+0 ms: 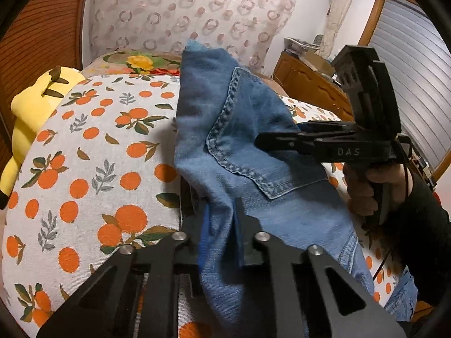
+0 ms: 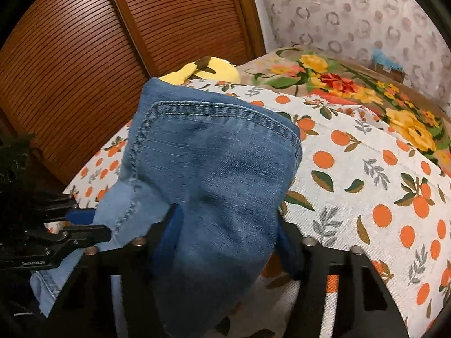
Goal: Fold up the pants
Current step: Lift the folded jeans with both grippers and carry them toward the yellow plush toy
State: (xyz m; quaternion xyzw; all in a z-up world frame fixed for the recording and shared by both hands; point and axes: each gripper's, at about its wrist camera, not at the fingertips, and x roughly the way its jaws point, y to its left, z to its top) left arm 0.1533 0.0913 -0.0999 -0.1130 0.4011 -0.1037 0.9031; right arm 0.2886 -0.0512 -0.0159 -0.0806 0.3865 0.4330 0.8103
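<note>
Blue denim pants (image 1: 248,129) are held up above the bed, a stitched back pocket (image 1: 239,152) facing the left wrist camera. My left gripper (image 1: 218,211) is shut on a fold of the denim, its fingers close together with cloth pinched between them. In the right wrist view the same left gripper (image 2: 104,231) clamps the pants' (image 2: 214,155) left edge. My right gripper (image 2: 228,225) is shut on a thick bunch of denim, blue pads (image 2: 173,225) pressing on both sides. From the left it shows as the right gripper (image 1: 262,140), held by a hand (image 1: 366,188).
Under the pants lies a bed cover (image 1: 93,146) printed with oranges. A yellow plush toy (image 1: 33,107) sits at its far left edge and a floral blanket (image 2: 352,84) at the head. Louvred wooden doors (image 2: 84,56) stand on one side, a wooden cabinet (image 1: 304,81) on the other.
</note>
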